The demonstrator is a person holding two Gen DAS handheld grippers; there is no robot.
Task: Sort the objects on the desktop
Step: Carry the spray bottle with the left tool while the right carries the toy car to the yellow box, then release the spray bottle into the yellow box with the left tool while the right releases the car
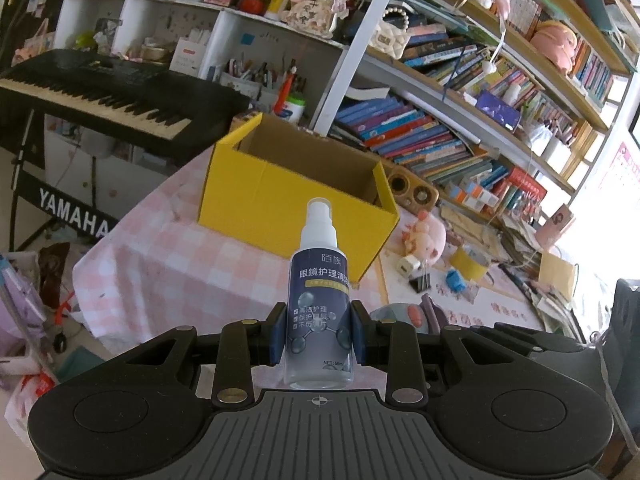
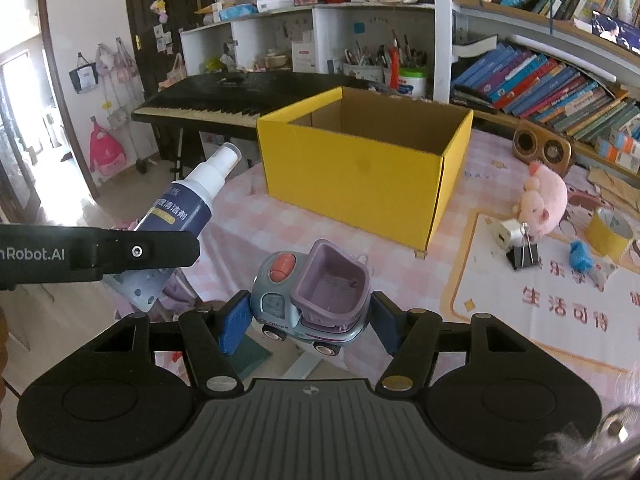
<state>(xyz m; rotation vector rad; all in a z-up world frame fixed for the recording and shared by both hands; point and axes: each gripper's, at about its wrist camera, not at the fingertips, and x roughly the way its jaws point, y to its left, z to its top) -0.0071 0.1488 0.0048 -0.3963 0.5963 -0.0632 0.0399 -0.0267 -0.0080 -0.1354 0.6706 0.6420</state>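
**Both claws loaded, box in front**

Nearest each lens sits a claw with a thing in it. Then by size:

- Table (image 2: 520,344): pink check cloth, with a printed mat on its right part.
- Keyboard (image 1: 100,92): black, on a stand off the table's far left corner.
- Box (image 2: 360,176): yellow card, top open, brown inside, standing on the cloth towards the far edge. No contents can be made out from either view.
- Left claw (image 1: 318,336): blue pads narrow, clamped on the lower body of the bottle (image 1: 320,292). Bottle is dark blue with a white spray head, clear cap and clear base. In the left view it lines up with the box's near wall. From the right view the same bottle (image 2: 188,216) leans with its head towards the box, held out past the table's left edge, well apart from the box.
- Right claw (image 2: 308,320): jaws about mid-width, pads against both sides of the truck (image 2: 312,300). Truck is grey-blue with a lilac tipper bed and an orange knob on the cab, held over the table's near edge, short of the box.
- Loose things on the table right of the box: pink plush (image 2: 544,200), yellow tape (image 2: 610,232), white plug (image 2: 510,232), binder clip (image 2: 524,256), small blue scrap (image 2: 580,256).
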